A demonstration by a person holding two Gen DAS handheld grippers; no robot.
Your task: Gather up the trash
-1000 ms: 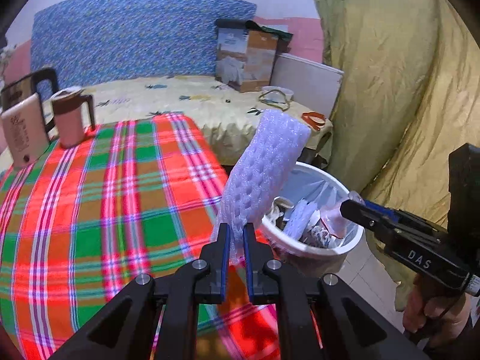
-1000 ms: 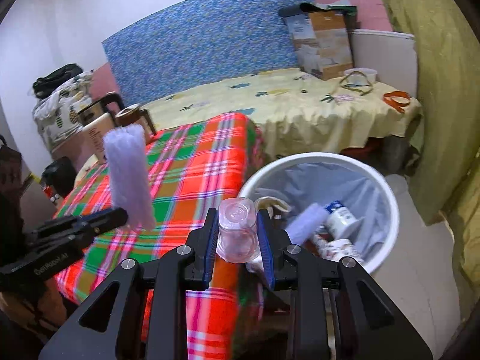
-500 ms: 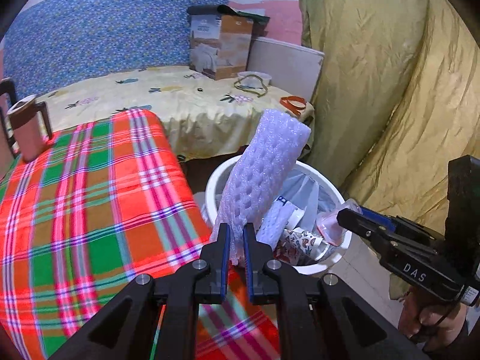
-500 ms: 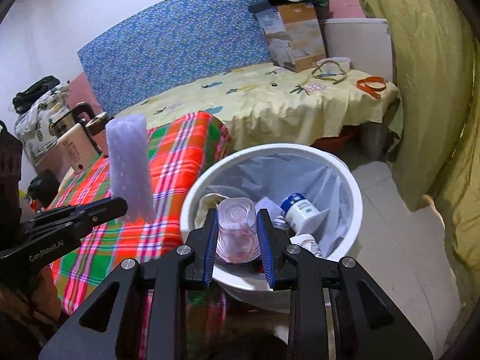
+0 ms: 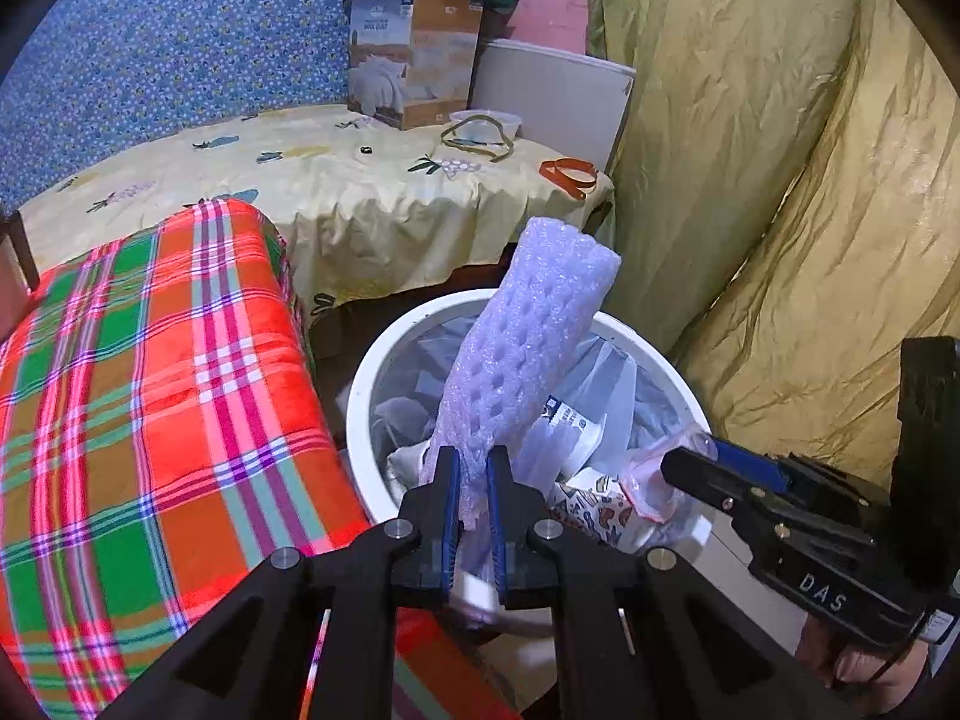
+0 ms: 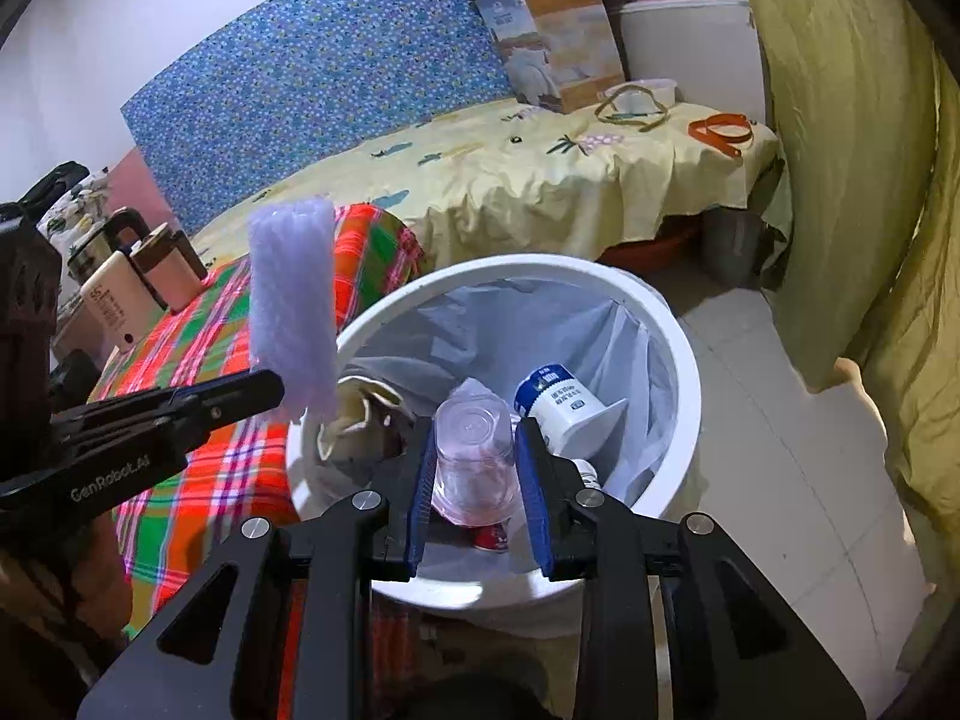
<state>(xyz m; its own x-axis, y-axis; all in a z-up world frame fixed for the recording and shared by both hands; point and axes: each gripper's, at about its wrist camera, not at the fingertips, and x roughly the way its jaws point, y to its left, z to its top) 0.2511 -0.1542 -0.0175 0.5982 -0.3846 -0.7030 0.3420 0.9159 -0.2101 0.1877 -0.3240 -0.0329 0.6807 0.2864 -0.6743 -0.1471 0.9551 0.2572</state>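
My left gripper (image 5: 473, 468) is shut on a tall white foam net sleeve (image 5: 522, 348) and holds it upright over the near left rim of the white trash bin (image 5: 360, 378). My right gripper (image 6: 477, 456) is shut on a clear plastic cup (image 6: 474, 456), held over the bin's (image 6: 678, 324) near side. The bin has a grey liner and holds a white bottle with a blue label (image 6: 558, 402), cloth and wrappers. The sleeve (image 6: 294, 300) and the left gripper (image 6: 264, 387) show at the left of the right wrist view. The right gripper (image 5: 678, 462) shows at the right of the left wrist view.
A table with a red and green plaid cloth (image 5: 150, 396) stands left of the bin. A bed with a yellow sheet (image 5: 360, 180) lies behind, with a cardboard box (image 5: 414, 78). An olive curtain (image 5: 780, 180) hangs to the right. A kettle and mugs (image 6: 144, 264) stand on the table's far end.
Both grippers have moved right from over the table's edge to over the bin, still holding the sleeve and the cup. The bin now looks closer and lower in both views.
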